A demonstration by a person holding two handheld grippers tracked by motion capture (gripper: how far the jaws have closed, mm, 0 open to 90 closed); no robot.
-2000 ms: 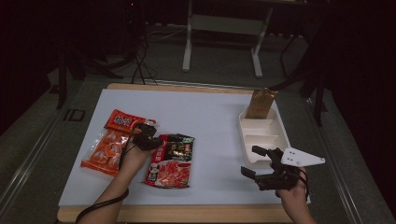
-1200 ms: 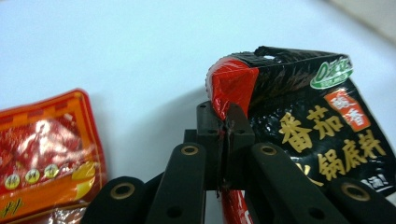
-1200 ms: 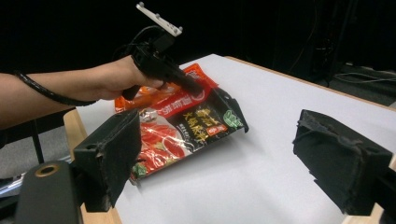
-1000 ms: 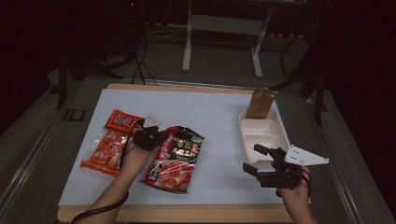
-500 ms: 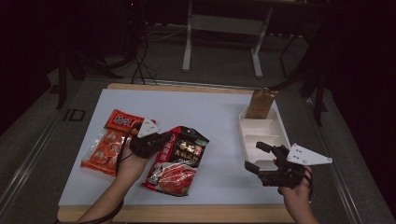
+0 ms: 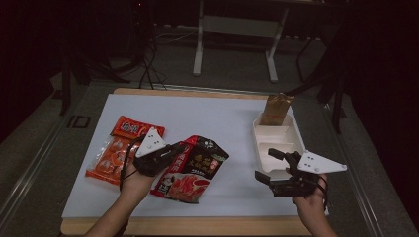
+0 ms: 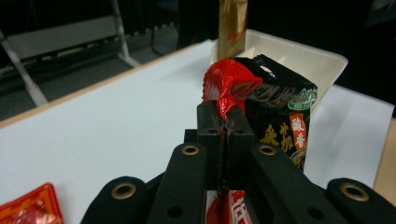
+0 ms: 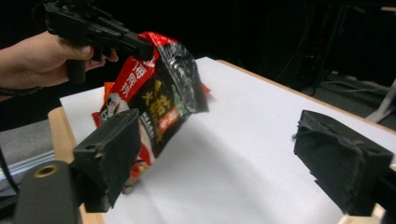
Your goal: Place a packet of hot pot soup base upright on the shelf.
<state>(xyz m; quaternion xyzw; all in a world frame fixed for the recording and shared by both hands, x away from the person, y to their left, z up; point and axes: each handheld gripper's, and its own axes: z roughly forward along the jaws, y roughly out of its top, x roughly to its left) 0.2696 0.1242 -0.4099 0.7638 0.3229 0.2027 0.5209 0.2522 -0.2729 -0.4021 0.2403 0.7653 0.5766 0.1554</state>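
My left gripper [image 6: 179, 148] is shut on the top edge of a red-and-black food pouch [image 6: 195, 168] and holds it tilted up, with the pouch's lower end near the white tabletop. In the left gripper view the jaws [image 7: 226, 116] pinch the pouch's crumpled red corner [image 7: 224, 86]. My right gripper [image 6: 269, 164] hovers open near the front right, with nothing between its jaws. The right gripper view looks between its wide-apart jaws [image 8: 224, 154] at the hanging pouch [image 8: 163, 98] and the left gripper [image 8: 140, 46].
A white compartment tray [image 6: 291, 136] lies at the right, with a brown paper bag [image 6: 276, 109] upright at its far end. A red snack pack [image 6: 133, 129] and an orange one [image 6: 106, 160] lie at the left. Dark stands and cables surround the table.
The left gripper has risen and moved right, and has pulled the pouch's top edge up off the table. The right gripper has hardly moved.
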